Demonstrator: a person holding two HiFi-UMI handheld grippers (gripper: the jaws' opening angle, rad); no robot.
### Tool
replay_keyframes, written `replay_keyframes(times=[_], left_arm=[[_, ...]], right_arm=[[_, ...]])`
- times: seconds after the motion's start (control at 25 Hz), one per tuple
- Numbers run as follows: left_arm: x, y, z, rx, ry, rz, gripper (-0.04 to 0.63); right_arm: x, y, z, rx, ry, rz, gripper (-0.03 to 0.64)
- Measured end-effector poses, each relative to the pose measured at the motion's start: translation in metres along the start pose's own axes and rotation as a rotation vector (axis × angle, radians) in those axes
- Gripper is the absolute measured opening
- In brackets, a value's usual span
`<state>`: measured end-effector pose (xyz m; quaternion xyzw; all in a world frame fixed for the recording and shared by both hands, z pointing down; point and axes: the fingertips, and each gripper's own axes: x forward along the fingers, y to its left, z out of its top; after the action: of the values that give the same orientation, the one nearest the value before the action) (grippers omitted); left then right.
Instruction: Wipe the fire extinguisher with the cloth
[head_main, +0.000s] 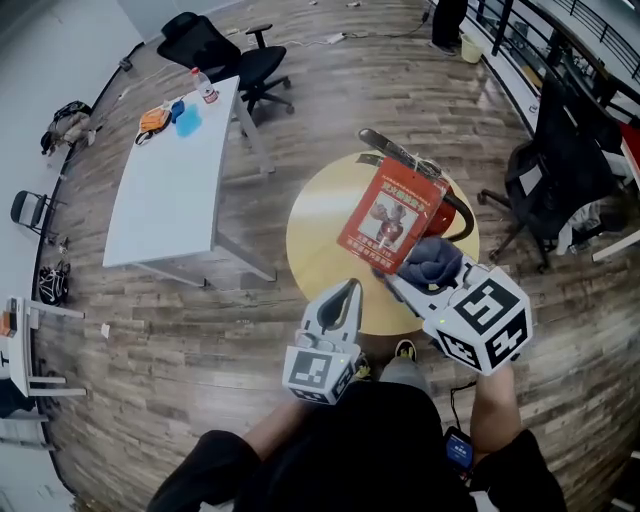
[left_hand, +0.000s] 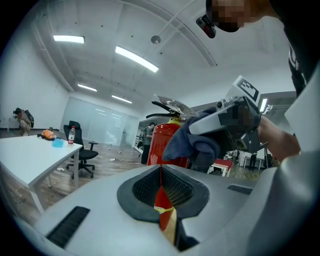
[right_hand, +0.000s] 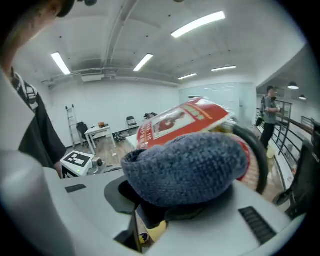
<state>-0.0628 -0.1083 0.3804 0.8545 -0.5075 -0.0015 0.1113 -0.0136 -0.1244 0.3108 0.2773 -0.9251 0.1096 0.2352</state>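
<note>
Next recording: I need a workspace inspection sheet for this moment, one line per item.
Surface: round yellow table on a wood-plank floor.
Job's things: red fire extinguisher upright on the table, with a red tag hanging from it; blue-grey cloth held at its side.
Clutter: nothing seen on the round table; the white table holds a bottle and small items.
Grippers: right gripper shut on the cloth; left gripper shut, empty, short of the extinguisher.
Cables: black hose on the extinguisher; thin dark cable by the person's right forearm.
Surroundings: office chair, railing at right.
</note>
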Motion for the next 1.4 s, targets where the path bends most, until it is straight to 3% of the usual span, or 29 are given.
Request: replay_keyframes(times=[0.08, 0.16, 0.28, 0.4, 0.52, 0.64, 0.72, 0.8, 0.88, 0.96, 1.04, 1.12, 1.28, 1.4], left_arm=[[-0.001, 0.003, 0.002, -0.003, -0.006, 0.012, 0.023], [-0.004, 0.007, 0.004, -0.004, -0.008, 0.022, 0.023], [-0.008, 0.011, 0.004, -0.005, -0.002, 0.023, 0.023], [-0.007, 0.011, 0.001, -0.009, 0.008, 0.016, 0.023], [-0.007, 0.008, 0.000, -0.010, 0.012, 0.005, 0.023], [-0.006, 0.005, -0.002, -0.007, 0.013, -0.002, 0.023], [-0.005, 0.002, -0.003, -0.008, 0.012, -0.005, 0.023], [-0.004, -0.001, -0.004, -0.007, 0.012, -0.011, 0.023], [-0.004, -0.003, -0.004, -0.007, 0.012, -0.014, 0.023], [-0.006, -0.004, -0.004, -0.008, 0.011, -0.013, 0.023], [-0.007, -0.004, -0.002, -0.006, 0.005, -0.007, 0.023], [-0.008, -0.004, -0.001, -0.006, 0.000, 0.000, 0.023], [-0.010, 0.002, -0.003, -0.006, 0.007, 0.008, 0.023], [-0.012, 0.001, -0.005, -0.010, 0.016, 0.005, 0.023]], right_arm=[[0.019, 0.018, 0.006, -0.042, 0.019, 0.041, 0.107], [0.028, 0.014, 0.000, 0.003, 0.031, 0.029, 0.107], [0.032, -0.008, -0.027, 0.217, 0.017, 0.026, 0.107], [0.047, -0.030, -0.085, 0.440, 0.064, 0.032, 0.106], [0.049, -0.042, -0.113, 0.561, 0.083, 0.038, 0.106], [0.023, -0.035, -0.069, 0.521, -0.001, 0.111, 0.106], [-0.003, -0.028, -0.021, 0.486, -0.123, 0.180, 0.106], [-0.023, -0.031, 0.018, 0.456, -0.238, 0.182, 0.106], [-0.024, -0.035, 0.033, 0.445, -0.273, 0.173, 0.106], [-0.011, -0.022, 0.030, 0.486, -0.259, 0.247, 0.106], [0.003, -0.014, 0.007, 0.510, -0.201, 0.248, 0.106], [0.021, -0.025, -0.045, 0.520, -0.077, 0.148, 0.106], [0.060, -0.056, -0.141, 0.728, 0.066, 0.078, 0.106], [0.068, -0.063, -0.170, 0.806, 0.113, 0.058, 0.106]])
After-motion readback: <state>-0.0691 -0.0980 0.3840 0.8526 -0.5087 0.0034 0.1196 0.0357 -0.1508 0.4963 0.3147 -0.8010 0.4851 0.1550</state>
